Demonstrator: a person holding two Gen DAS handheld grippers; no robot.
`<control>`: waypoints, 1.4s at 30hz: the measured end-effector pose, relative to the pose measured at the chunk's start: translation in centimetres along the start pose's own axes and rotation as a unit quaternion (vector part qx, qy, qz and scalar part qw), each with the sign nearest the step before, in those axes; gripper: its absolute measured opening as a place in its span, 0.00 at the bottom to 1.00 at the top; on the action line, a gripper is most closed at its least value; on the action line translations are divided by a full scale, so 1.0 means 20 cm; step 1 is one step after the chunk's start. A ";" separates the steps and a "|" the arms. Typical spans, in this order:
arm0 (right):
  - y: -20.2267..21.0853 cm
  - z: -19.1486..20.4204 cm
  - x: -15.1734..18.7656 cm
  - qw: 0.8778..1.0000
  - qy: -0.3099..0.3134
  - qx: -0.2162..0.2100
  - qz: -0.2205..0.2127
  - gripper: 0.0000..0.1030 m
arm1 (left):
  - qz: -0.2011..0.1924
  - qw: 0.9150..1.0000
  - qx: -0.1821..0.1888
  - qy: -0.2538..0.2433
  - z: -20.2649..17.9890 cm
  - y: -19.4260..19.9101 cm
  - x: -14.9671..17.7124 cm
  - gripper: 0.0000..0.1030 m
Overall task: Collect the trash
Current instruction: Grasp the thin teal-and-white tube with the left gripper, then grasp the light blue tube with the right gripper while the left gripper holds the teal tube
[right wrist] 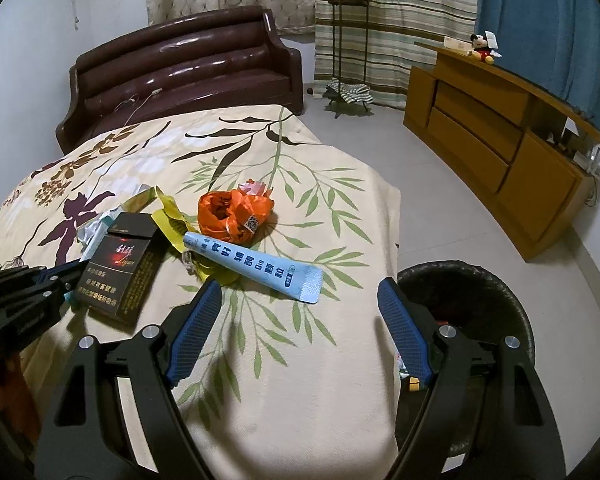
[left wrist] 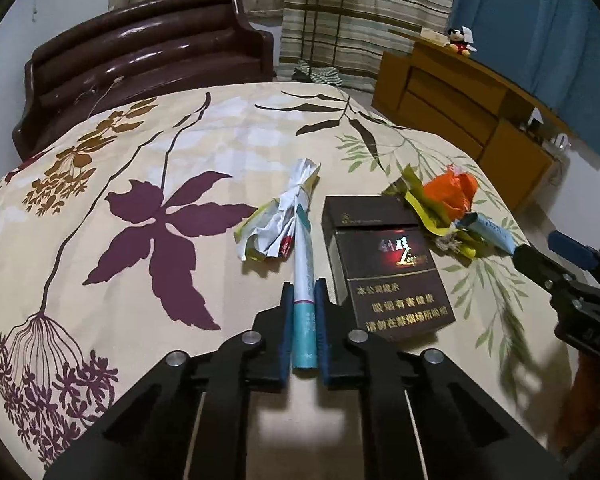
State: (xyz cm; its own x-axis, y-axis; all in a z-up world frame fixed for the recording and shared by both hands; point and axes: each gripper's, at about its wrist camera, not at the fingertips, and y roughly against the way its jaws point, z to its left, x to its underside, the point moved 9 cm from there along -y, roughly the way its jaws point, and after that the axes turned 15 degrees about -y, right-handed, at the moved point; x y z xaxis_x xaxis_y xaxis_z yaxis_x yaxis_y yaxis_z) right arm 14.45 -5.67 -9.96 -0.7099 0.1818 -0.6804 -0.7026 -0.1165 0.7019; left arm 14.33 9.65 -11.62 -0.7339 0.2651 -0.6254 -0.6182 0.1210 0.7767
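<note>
step: left gripper (left wrist: pixel 304 292) clamps teal stick sachet (left wrist: pixel 303 280) beside cigarette box (left wrist: pixel 384 264) | right gripper (right wrist: pixel 300 292) spread wide, empty | next: carry sachet past box to bin (right wrist: pixel 496 280)

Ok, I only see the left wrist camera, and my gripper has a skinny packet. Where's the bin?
Observer: The right wrist view shows a black bin on the floor beside the corner of the bed. Your skinny packet could go there.
Operator: Is the other gripper holding anything?
Observer: No, the right gripper is open and empty, over the bed.
Operator: What's closest to it?
Observer: A long blue packet, lying flat just ahead of it, with an orange bag behind.
</note>
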 end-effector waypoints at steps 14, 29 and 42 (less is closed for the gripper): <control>-0.14 0.04 -0.01 0.999 0.023 -0.004 0.045 0.58 | -0.015 1.000 0.002 0.013 0.04 0.11 0.01 0.10; -0.06 0.16 0.12 0.994 0.021 -0.060 0.094 0.38 | -0.016 0.999 -0.010 0.028 0.13 0.12 0.04 0.10; -0.11 0.17 0.05 0.996 0.028 -0.046 0.077 0.38 | -0.016 0.999 -0.013 0.032 0.15 0.13 0.09 0.10</control>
State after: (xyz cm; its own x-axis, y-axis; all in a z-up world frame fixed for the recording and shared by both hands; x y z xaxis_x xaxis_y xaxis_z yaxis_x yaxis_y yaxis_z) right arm 15.36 -1.89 -11.47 -0.8095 0.1012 -0.5783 -0.5848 -0.2274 0.7787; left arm 12.28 13.28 -10.52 -0.7301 0.1998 -0.6534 -0.6476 0.1028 0.7550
